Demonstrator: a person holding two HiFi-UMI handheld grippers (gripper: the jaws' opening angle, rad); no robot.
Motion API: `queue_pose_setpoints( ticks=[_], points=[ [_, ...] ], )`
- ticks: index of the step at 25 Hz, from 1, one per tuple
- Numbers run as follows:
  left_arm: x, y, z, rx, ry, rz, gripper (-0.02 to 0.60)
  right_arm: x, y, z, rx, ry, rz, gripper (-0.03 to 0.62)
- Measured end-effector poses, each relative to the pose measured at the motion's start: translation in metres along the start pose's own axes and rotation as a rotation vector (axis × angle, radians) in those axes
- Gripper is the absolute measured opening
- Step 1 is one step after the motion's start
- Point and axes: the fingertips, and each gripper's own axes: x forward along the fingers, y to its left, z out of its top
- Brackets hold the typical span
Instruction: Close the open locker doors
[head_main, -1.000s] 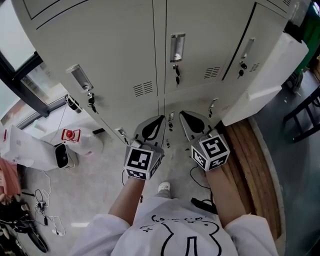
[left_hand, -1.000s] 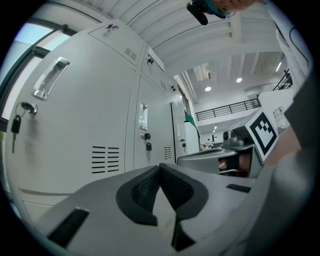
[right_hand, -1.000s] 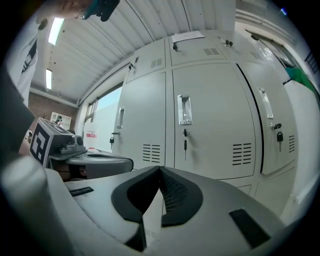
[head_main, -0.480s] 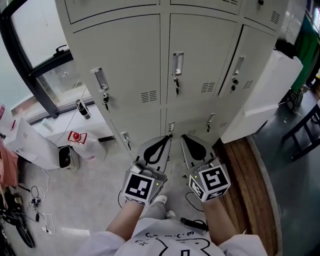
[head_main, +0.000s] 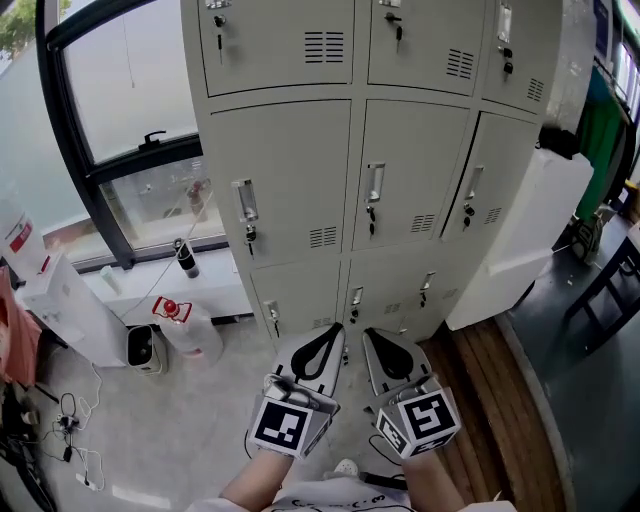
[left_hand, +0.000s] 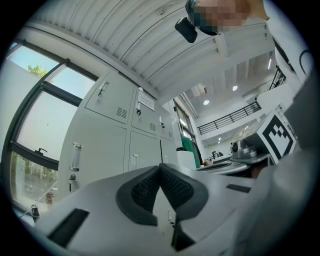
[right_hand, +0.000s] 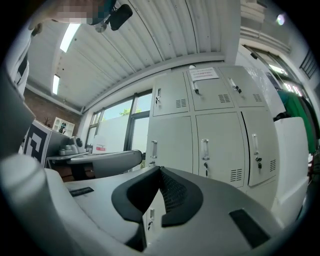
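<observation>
Pinching nothing, the left gripper (head_main: 333, 335) and the right gripper (head_main: 370, 338) each have their jaws met at the tips. They are held side by side, low in front of the lockers (head_main: 300, 170) and apart from them. In the middle row the right door (head_main: 478, 185) looks ajar, with a dark gap down its left edge. The other doors in view sit flush. I judge that only this door is left to close, and neither gripper touches it.

top locker row (head_main: 300, 45): cut by edge | door label (right_hand: 202, 74): unreadable
</observation>
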Motion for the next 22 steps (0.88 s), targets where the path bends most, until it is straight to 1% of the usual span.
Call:
queue_pose_setpoints(
  ticks=[3,8,15,22],
  points=[
    [-0.028,-0.002,0.011,0.009,-0.017,-0.007,0.012,-0.015,0.027,0.014,-0.031,-0.021,-0.022,0.026],
    [-0.079,-0.017,0.028,0.024,-0.041,-0.045,0.012,-0.05,0.073,0.03,-0.039,-0.057,-0.064,0.026],
    [-0.148,-0.036,0.049,0.018,-0.065,-0.082,0.012,-0.093,0.135,0.037,-0.051,-0.05,-0.114,0.026],
    [-0.188,-0.049,0.056,0.004,-0.068,-0.101,0.012,-0.119,0.174,0.043,-0.061,-0.058,-0.136,0.025]
  ],
)
